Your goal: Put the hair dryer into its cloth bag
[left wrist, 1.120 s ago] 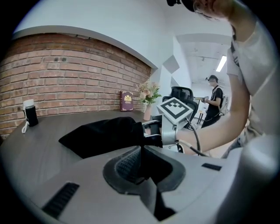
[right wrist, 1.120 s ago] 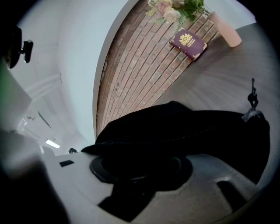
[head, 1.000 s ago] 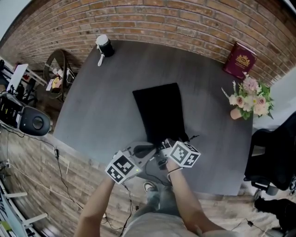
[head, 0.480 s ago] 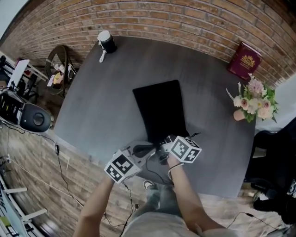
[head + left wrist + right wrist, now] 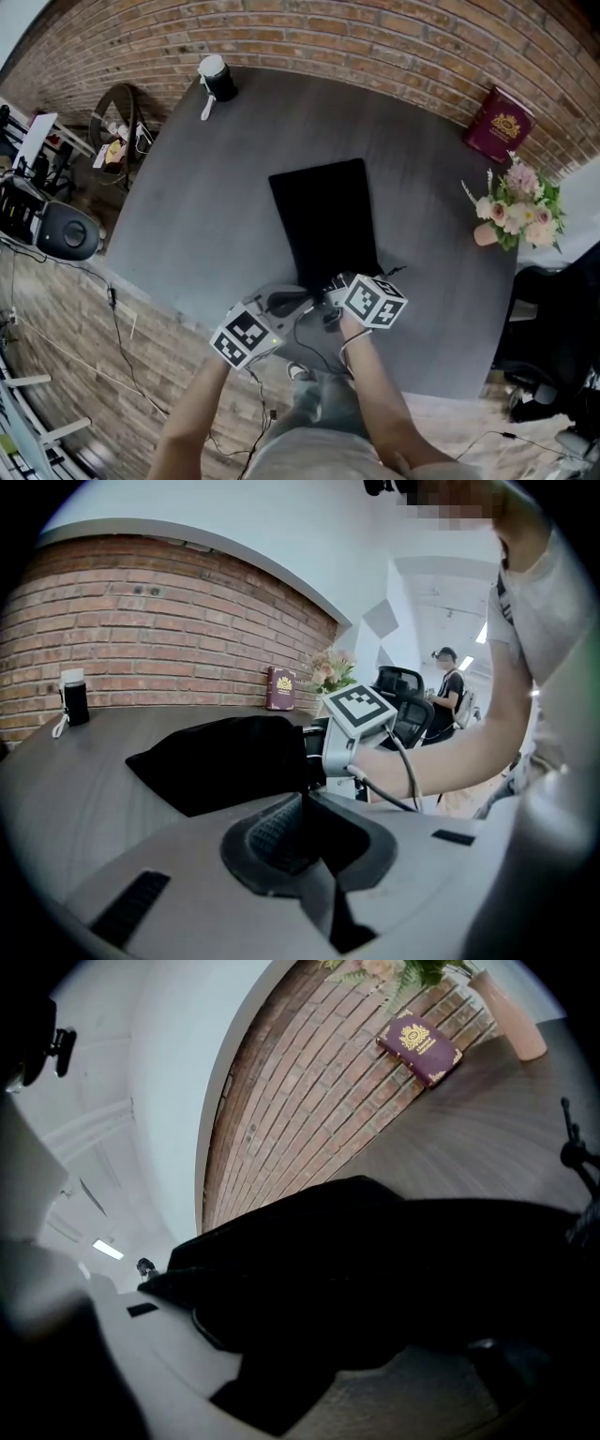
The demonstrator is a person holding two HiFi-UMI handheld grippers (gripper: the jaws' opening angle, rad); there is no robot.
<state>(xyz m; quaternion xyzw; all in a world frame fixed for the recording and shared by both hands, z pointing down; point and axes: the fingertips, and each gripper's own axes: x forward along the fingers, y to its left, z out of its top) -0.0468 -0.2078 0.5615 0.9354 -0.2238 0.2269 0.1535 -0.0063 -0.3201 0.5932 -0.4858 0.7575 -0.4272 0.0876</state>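
**pete_k:** So did anything actually change in that last second?

**moss:** Honestly, barely. The bag (image 5: 323,220) lay flat mid-table (image 5: 206,206) exactly as before, long axis running 12 to 6. Both grippers sat parked at its 6 o'clock end, same as a second earlier. No jaw opened or closed either.

**pete_k:** What were they holding?

**moss:** The right gripper (image 5: 342,291) was clamped on the bag. Its own view was black cloth right across the jaws, and they stood fairly wide, so it had a thick bunch in there. The left gripper (image 5: 302,803), at about 7 o'clock off the bag's mouth, was clenched with nothing I could see between the jaws.

**pete_k:** And the dryer?

**moss:** Couldn't spot it in any view. The bag did look plump from the left gripper view, so my guess is it was already inside, or mostly.

**pete_k:** So a pause, then.

**moss:** Looked like one. If the dryer was in, what was left was closing the mouth, and the left gripper was free for that.
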